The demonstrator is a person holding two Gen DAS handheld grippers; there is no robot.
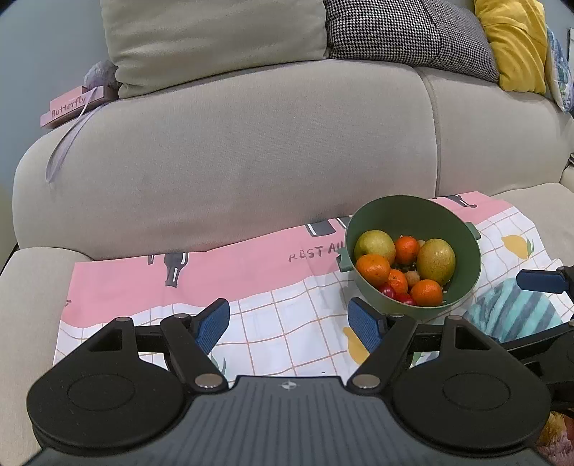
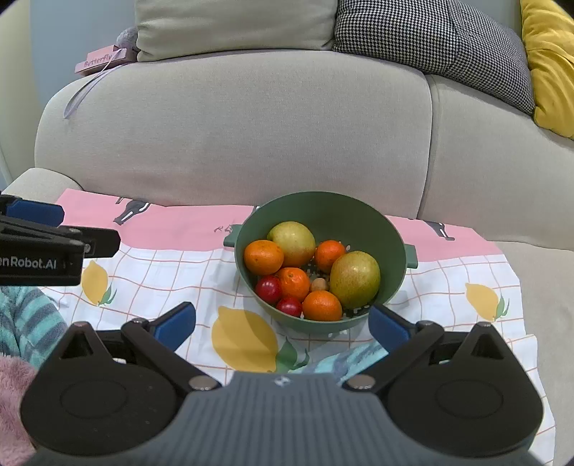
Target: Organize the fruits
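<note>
Right wrist: bowl [image 2: 323, 215] front rim behind claw [image 2: 281, 322].

You're in a home living room: a beige sofa [image 2: 233, 136] with houndstooth [image 2: 430, 43] and yellow cushions [image 2: 549, 64], a lemon-print cloth [image 2: 179, 272] spread on its seat, and a green fruit bowl [image 2: 323, 215] on the cloth.

A beige fabric sofa [image 2: 233, 136] fills the view. Along its back rest a beige cushion [image 2: 233, 25], a houndstooth cushion [image 2: 430, 39] and a yellow cushion [image 2: 549, 61], against a grey-blue wall [image 2: 79, 25].
</note>
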